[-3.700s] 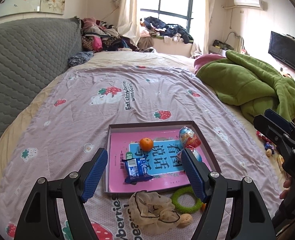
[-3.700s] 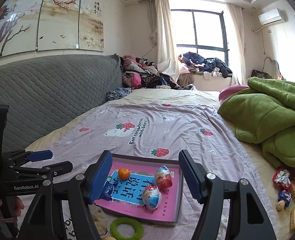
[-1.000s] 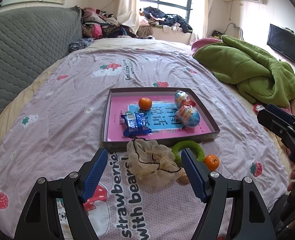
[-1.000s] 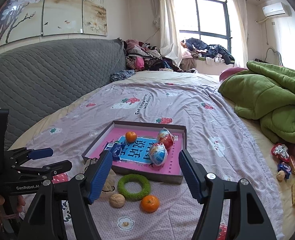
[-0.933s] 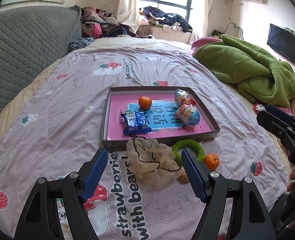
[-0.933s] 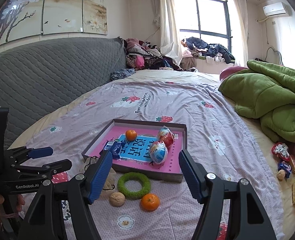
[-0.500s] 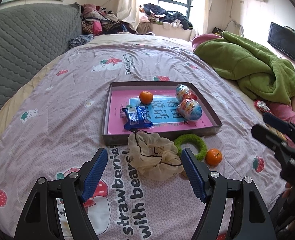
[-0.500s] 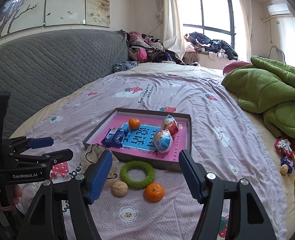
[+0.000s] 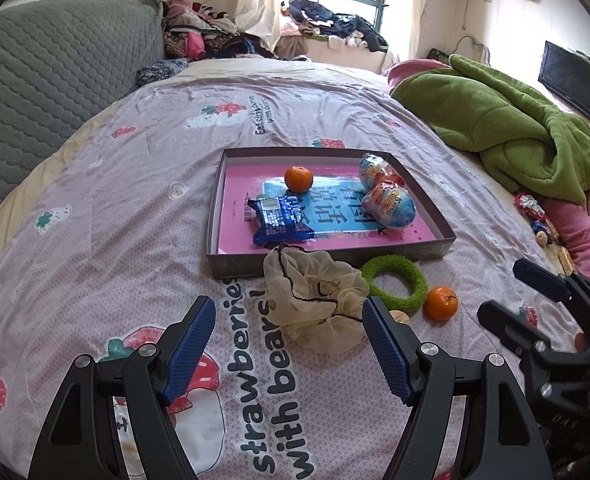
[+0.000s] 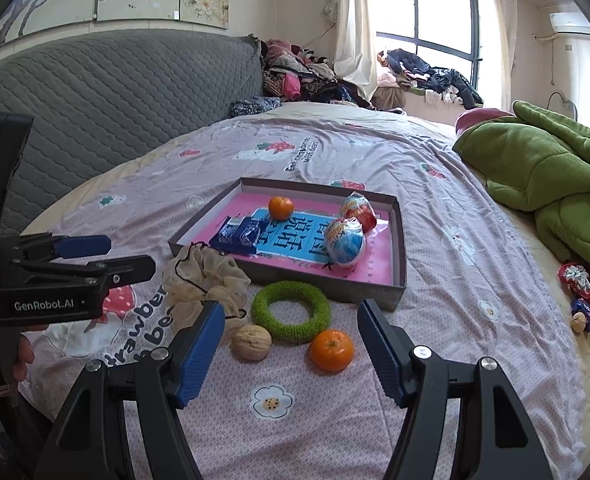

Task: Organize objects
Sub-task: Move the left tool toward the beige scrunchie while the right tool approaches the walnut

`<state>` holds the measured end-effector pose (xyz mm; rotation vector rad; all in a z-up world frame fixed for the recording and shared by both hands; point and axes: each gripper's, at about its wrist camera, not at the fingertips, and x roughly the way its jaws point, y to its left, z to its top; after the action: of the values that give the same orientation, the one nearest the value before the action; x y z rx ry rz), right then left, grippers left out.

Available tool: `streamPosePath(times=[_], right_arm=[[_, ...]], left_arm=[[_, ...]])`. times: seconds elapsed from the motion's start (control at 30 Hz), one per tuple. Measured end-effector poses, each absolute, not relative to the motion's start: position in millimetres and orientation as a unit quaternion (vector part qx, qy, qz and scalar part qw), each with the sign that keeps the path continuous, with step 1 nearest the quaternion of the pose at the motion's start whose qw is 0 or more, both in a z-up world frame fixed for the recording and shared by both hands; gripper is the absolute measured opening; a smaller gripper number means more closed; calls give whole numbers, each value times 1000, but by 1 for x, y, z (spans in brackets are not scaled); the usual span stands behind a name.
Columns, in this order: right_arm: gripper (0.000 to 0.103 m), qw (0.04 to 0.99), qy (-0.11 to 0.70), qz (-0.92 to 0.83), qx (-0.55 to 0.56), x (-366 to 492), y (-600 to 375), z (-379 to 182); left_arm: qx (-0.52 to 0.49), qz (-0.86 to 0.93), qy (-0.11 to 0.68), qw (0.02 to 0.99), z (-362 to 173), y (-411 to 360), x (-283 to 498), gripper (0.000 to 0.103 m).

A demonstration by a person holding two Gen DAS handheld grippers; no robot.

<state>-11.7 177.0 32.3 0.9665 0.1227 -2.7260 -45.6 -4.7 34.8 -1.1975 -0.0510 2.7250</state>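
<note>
Tray (image 10: 398,236) holds orange, wrapper and two eggs (four items); scrunchie (image 10: 203,276), ring (image 10: 291,311), walnut (image 10: 251,341), orange (image 10: 332,350) remain outside; both grippers (image 9: 287,350) (image 10: 291,356) spread, empty.

Your tray (image 10: 398,240) sits mid-bed (image 10: 475,216). In tray: tangerine (image 10: 281,207) at back, snack packet (image 10: 239,235) at left, two wrapped eggs (image 10: 345,241) at right. Before tray's near wall, left to right: scrunchie (image 10: 199,276), ring (image 10: 291,311), loose tangerine (image 10: 332,350). Walnut (image 10: 251,341) just before ring. Blanket (image 10: 543,172) far right of you.
</note>
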Motion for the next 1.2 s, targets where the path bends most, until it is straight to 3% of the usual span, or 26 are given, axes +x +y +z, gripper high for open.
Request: streamPosePath(times=[1.2], right_arm=[[68,103,51,-922,368,-3,146,-8]], left_arm=[[-440,893,-14,93,-3,-13,-48,77]])
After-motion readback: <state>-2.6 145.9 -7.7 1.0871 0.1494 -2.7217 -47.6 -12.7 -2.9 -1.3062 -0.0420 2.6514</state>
